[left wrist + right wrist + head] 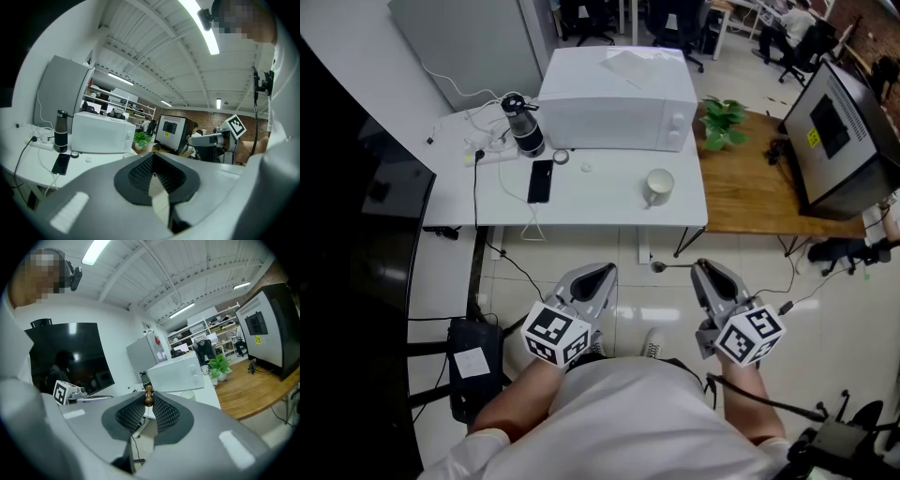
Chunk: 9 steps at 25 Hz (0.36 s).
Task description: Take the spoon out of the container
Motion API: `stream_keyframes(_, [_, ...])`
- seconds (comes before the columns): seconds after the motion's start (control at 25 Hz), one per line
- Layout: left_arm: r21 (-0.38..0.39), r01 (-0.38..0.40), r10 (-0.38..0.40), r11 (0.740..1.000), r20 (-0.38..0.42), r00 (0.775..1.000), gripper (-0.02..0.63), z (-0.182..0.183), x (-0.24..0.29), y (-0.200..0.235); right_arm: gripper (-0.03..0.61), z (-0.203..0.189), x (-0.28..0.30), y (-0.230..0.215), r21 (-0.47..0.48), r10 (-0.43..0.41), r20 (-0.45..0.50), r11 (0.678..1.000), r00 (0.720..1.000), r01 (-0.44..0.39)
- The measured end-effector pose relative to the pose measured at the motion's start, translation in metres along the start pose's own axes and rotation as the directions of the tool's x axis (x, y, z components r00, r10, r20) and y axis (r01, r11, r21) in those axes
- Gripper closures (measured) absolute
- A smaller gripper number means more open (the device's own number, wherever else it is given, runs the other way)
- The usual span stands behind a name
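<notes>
**A:** Pale floor tiles lie under us, and we stand back from the white table. Where is the spoon?

**B:** Close in front of us. Our right gripper has its jaws pinched on the handle. The spoon pokes out to the left over the tiles. In the right gripper view its brown knobbed end sits between the pads, right at the tips.

**A:** And our left gripper?

**B:** Jaws together, nothing in them, just beside the right one.

**A:** So the spoon is out?

**B:** We judge so. The white cup stands on the table, well apart from the spoon, with the microwave behind it.

**A:** How do we finish well?

**B:** The grip is only at the tips on a thin handle, so the spoon could pivot. We press firmly and carry it level and slowly. We ease the jaws only once it rests on the bare table between the phone and the cup.
</notes>
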<state>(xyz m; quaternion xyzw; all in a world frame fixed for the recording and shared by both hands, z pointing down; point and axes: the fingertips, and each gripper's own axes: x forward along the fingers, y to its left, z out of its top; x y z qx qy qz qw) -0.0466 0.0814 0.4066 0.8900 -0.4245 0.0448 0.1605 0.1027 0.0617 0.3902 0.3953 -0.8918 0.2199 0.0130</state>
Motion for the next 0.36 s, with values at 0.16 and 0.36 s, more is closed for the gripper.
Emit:
stream_keyframes(0.16, [-0.003, -0.001, 0.001, 1.0, 0.0, 1.0, 0.611, -0.0004, 0.0011, 0.0009, 0.525, -0.0004, -0.0009, -0.0006, -0.002, -0.004, -0.003, 1.0, 1.0, 0.004])
stream_keyframes(0.36, [0.0, 0.0, 0.0, 1.0, 0.004, 1.0, 0.611, 0.0018, 0.0033, 0.0012, 0.525, -0.0004, -0.002, -0.0025, 0.002, -0.006, -0.002, 1.0, 1.0, 0.006])
